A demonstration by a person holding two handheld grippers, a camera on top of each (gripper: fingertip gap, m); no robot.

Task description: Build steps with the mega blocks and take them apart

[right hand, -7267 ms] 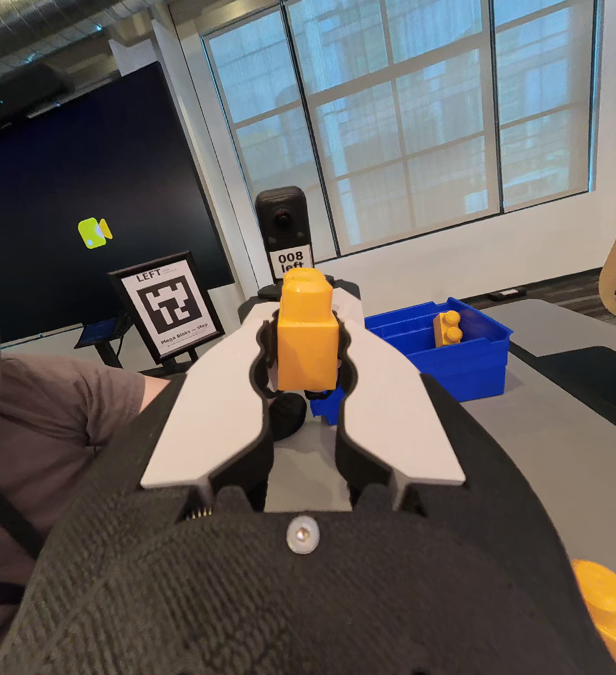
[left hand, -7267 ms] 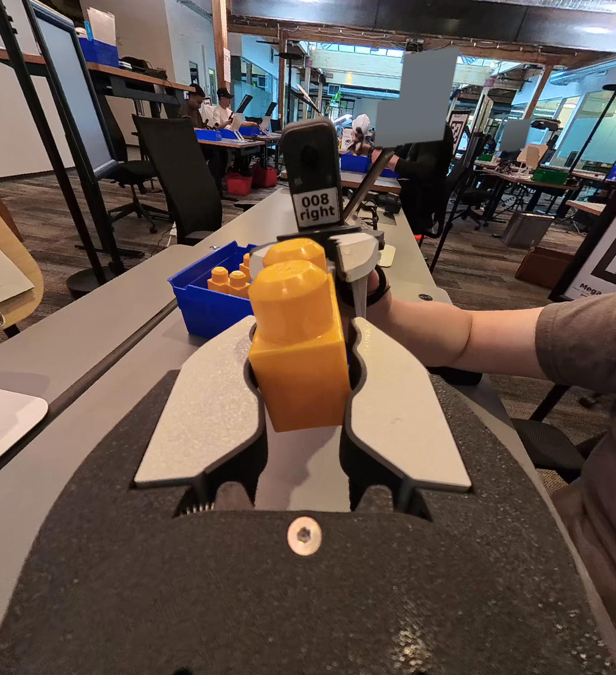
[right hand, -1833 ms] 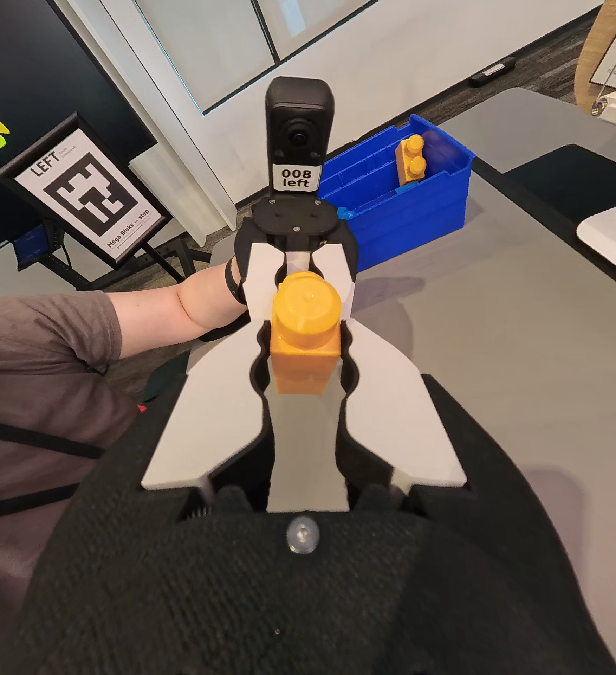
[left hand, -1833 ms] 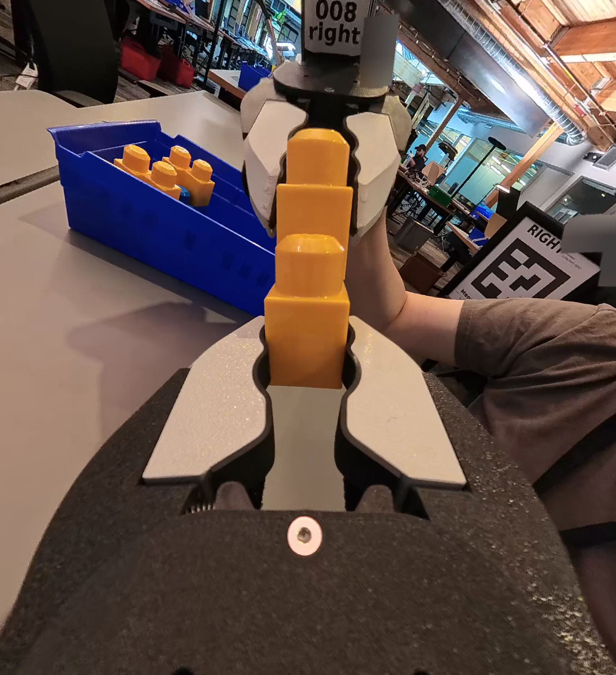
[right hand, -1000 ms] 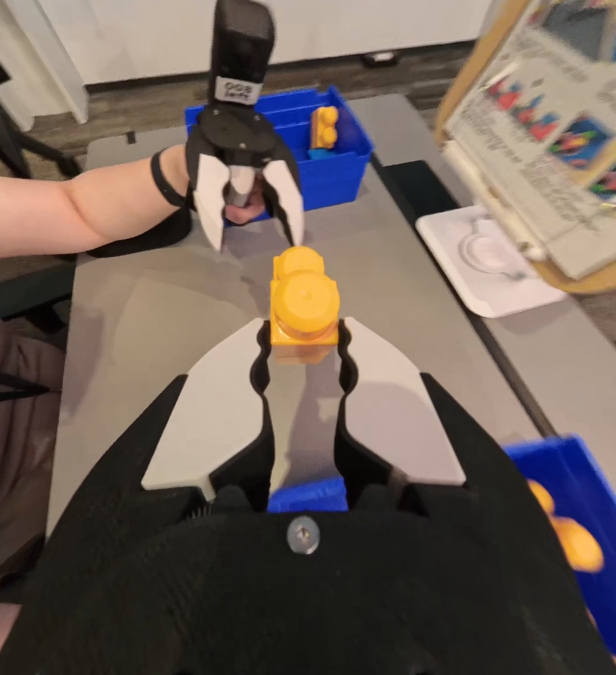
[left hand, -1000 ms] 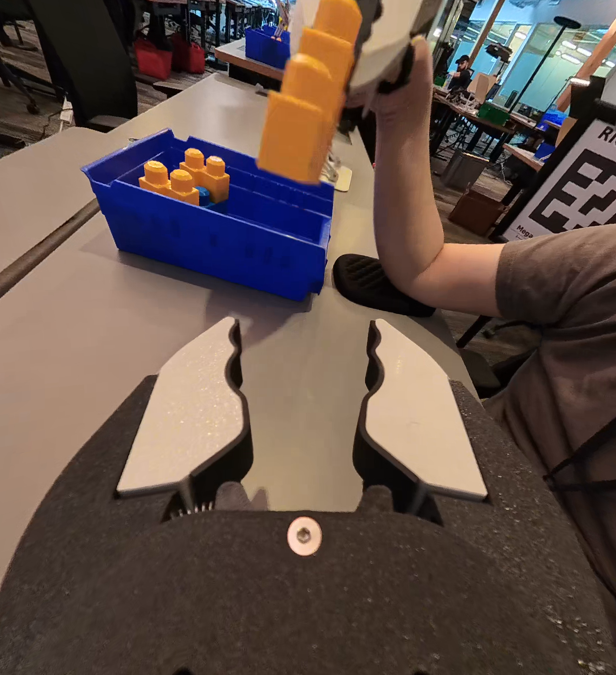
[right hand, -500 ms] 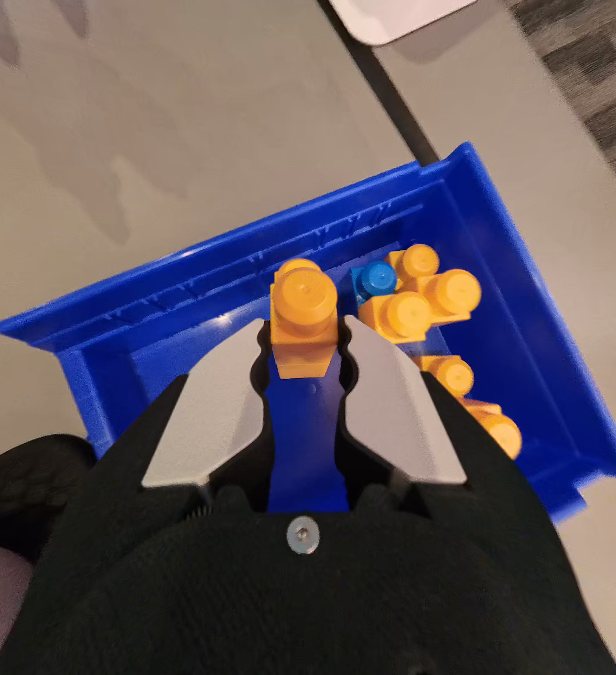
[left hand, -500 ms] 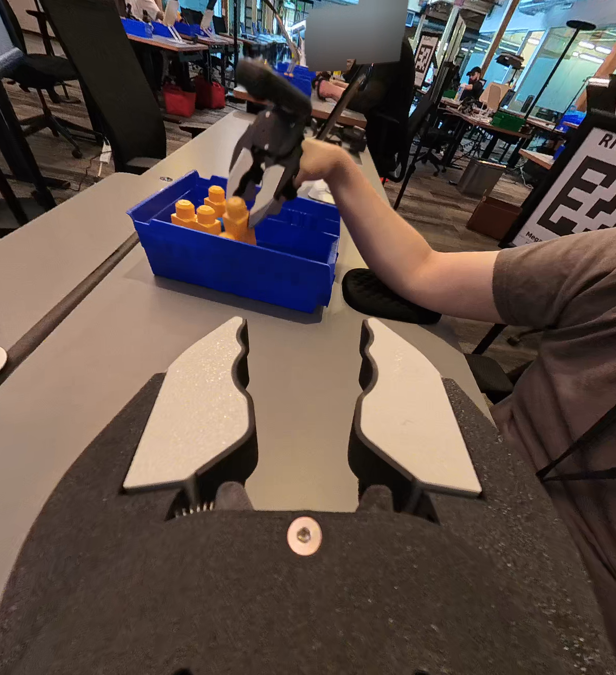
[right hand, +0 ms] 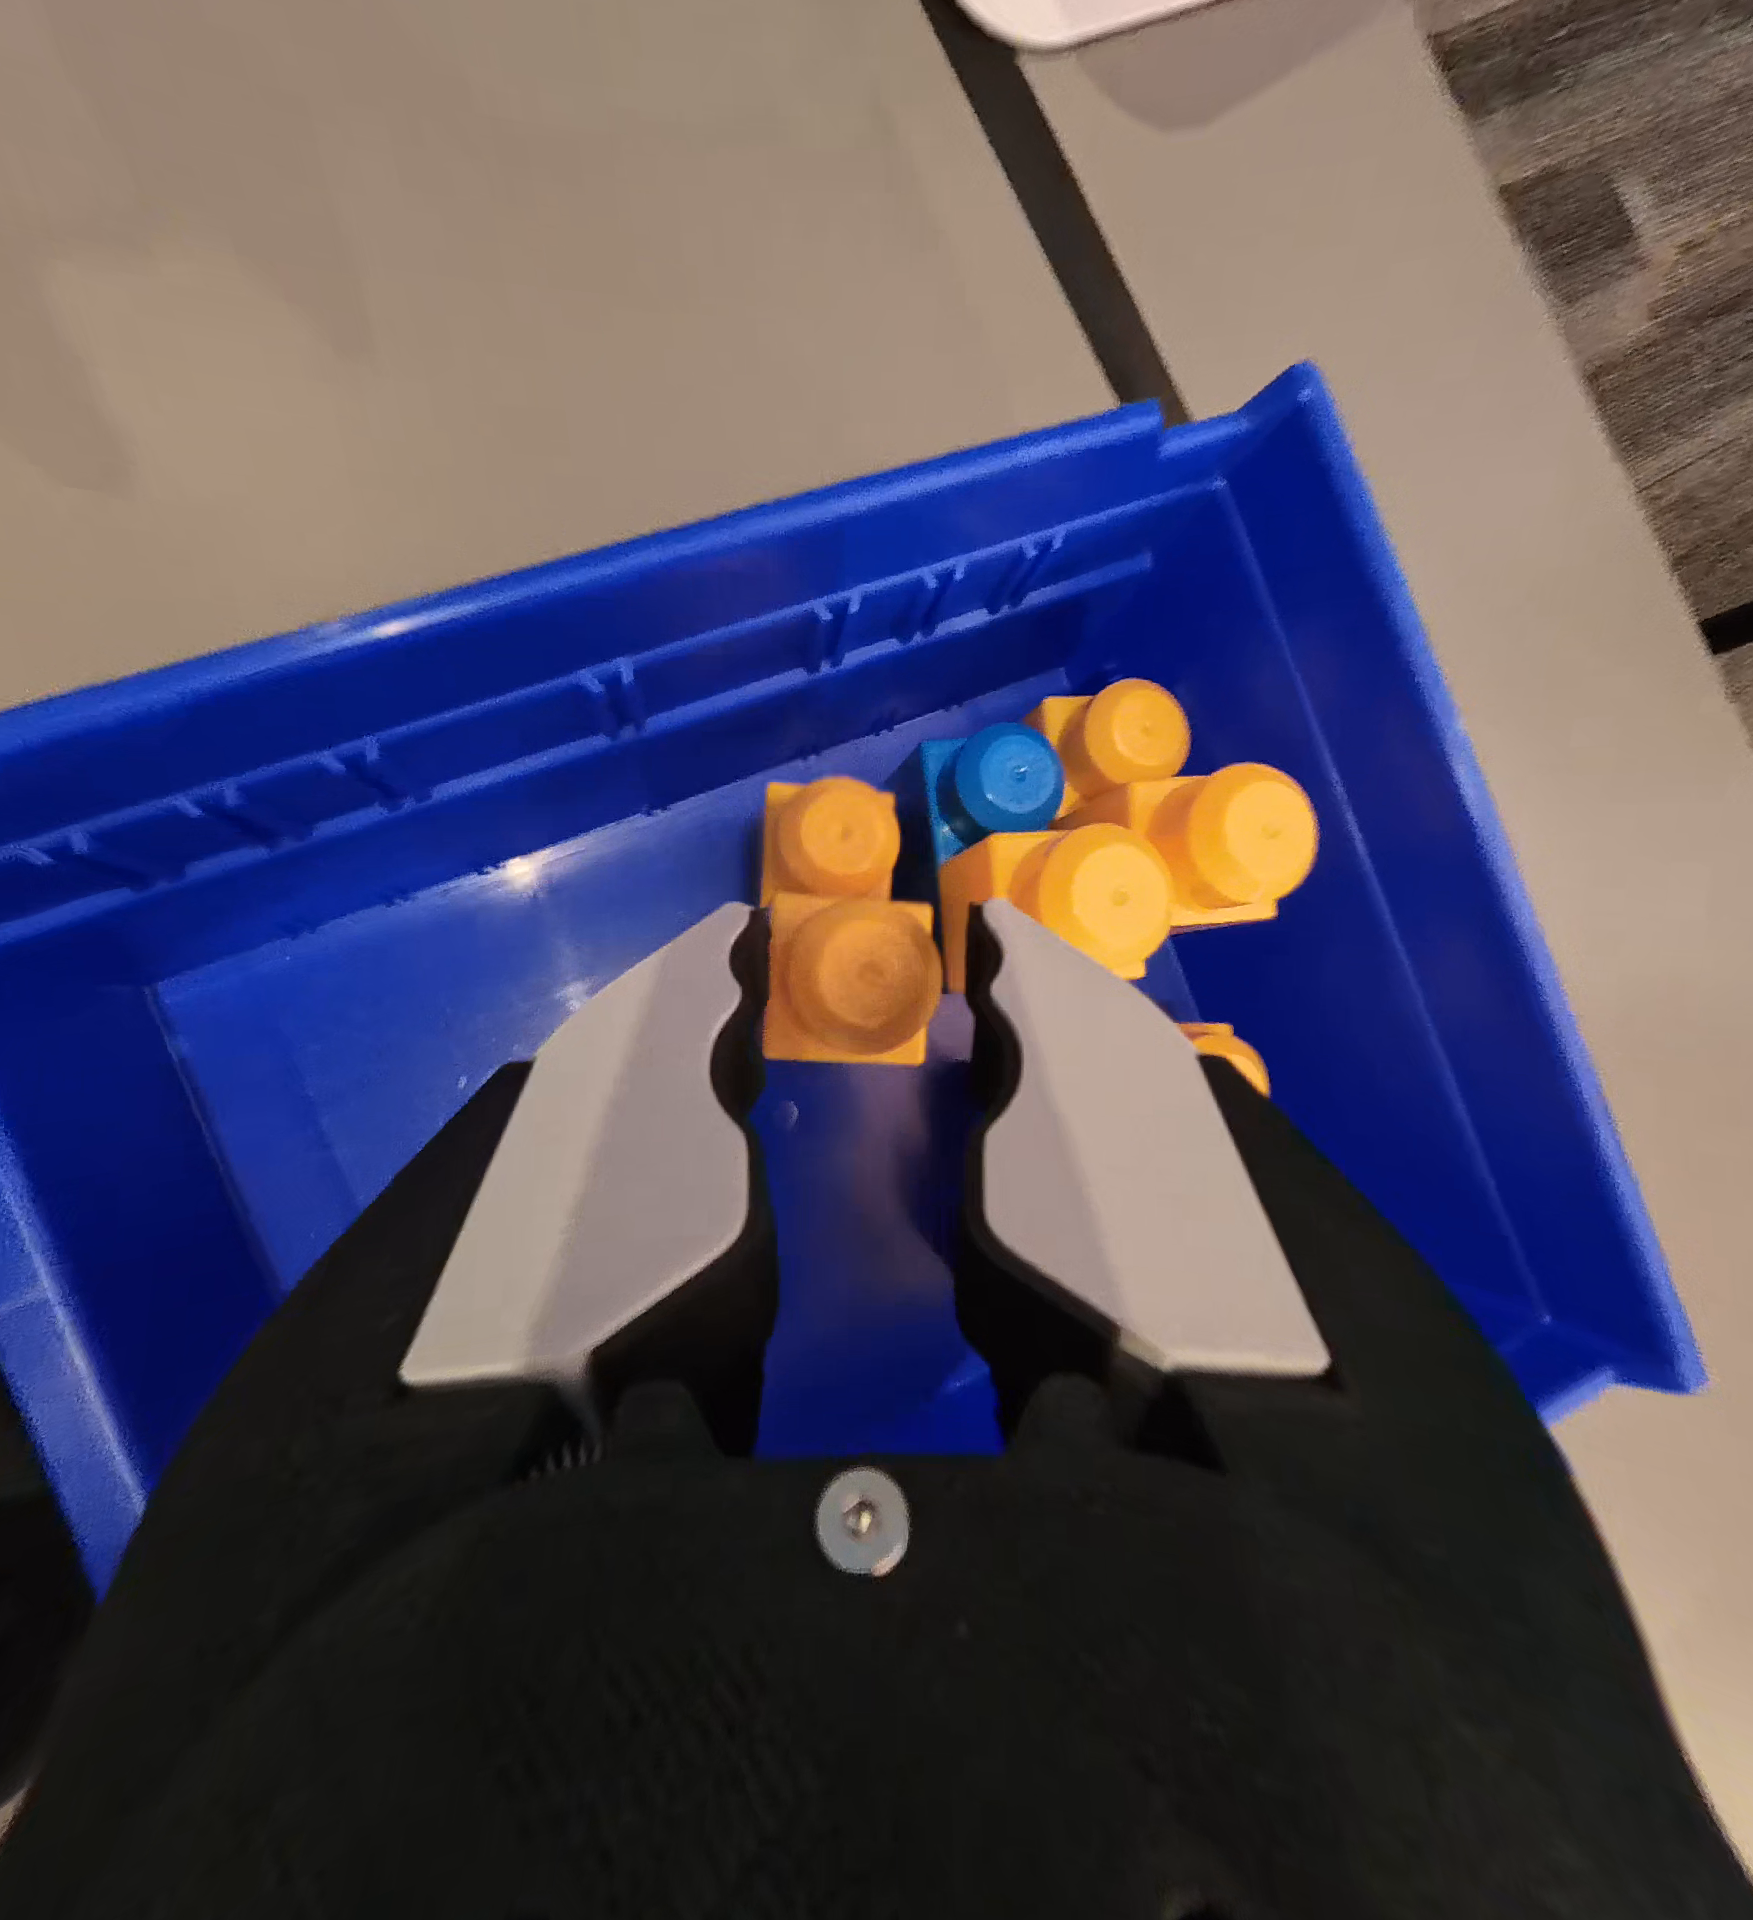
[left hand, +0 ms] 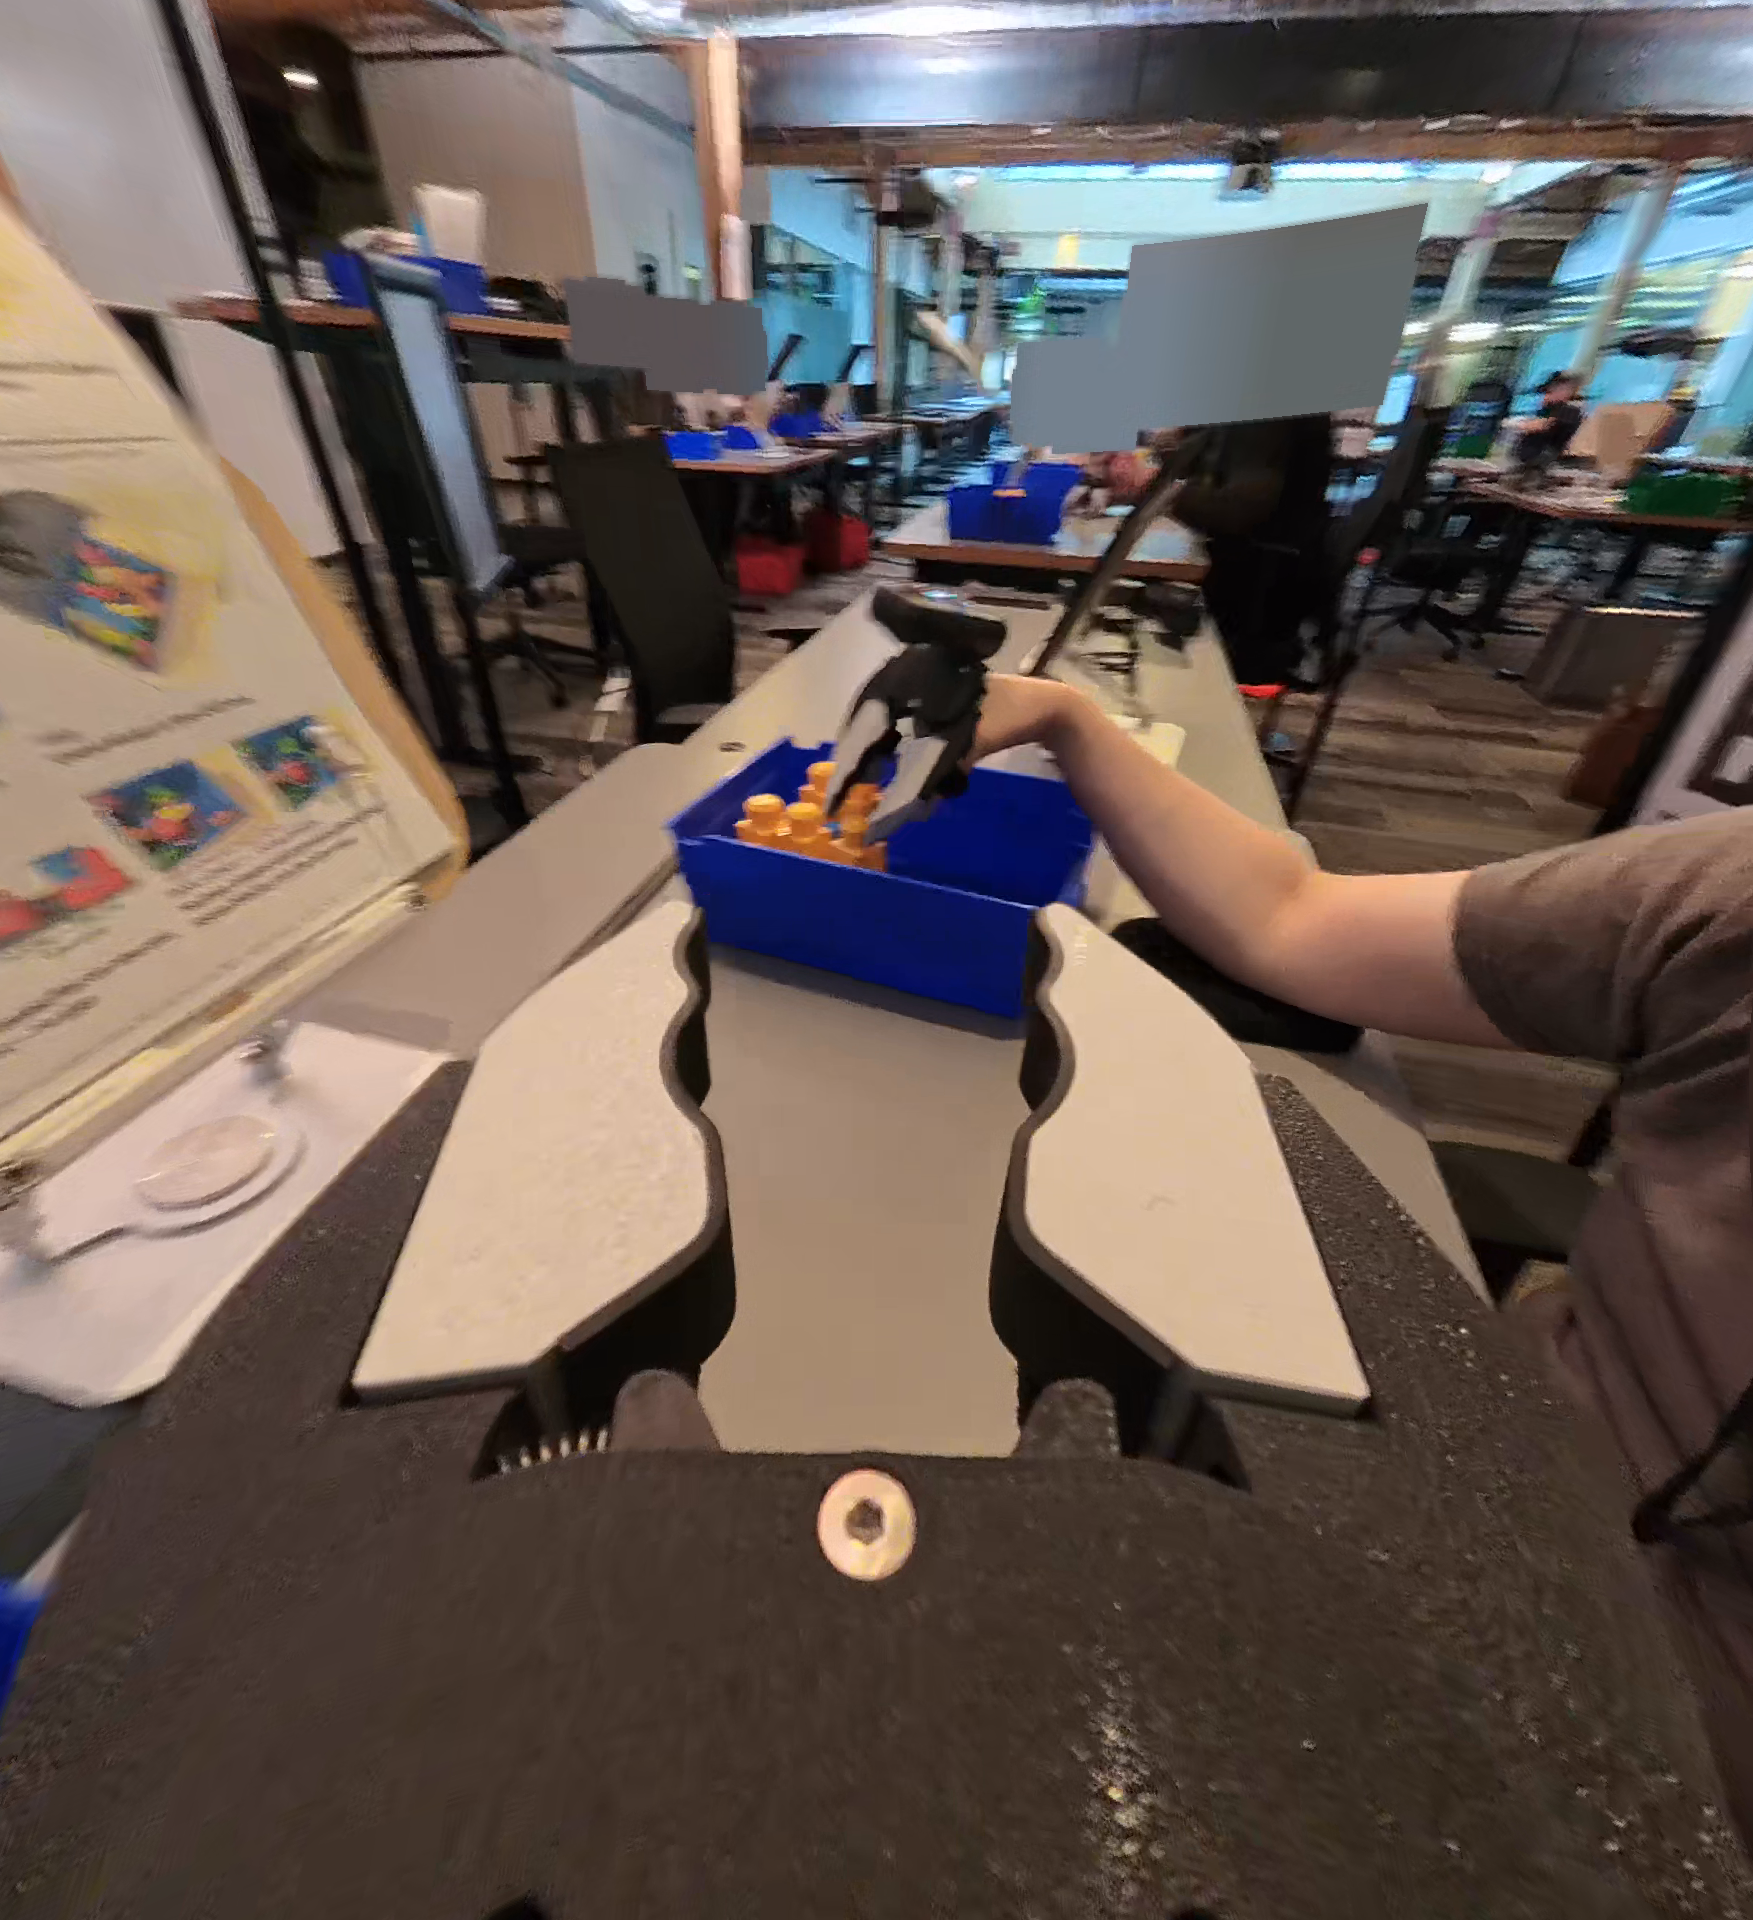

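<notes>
Right tongs (right hand: 861, 925) straddle orange blocks (right hand: 846, 940) — blue bin (right hand: 332, 727).

Stepped orange block piece (right hand: 844, 940): two studs at different heights, set upright on the floor of the blue bin (right hand: 352, 748), near its middle.
Loose orange blocks (right hand: 1152, 852): clustered studs-up toward the bin's right end wall.
Blue block (right hand: 997, 779): wedged among that cluster.
</notes>
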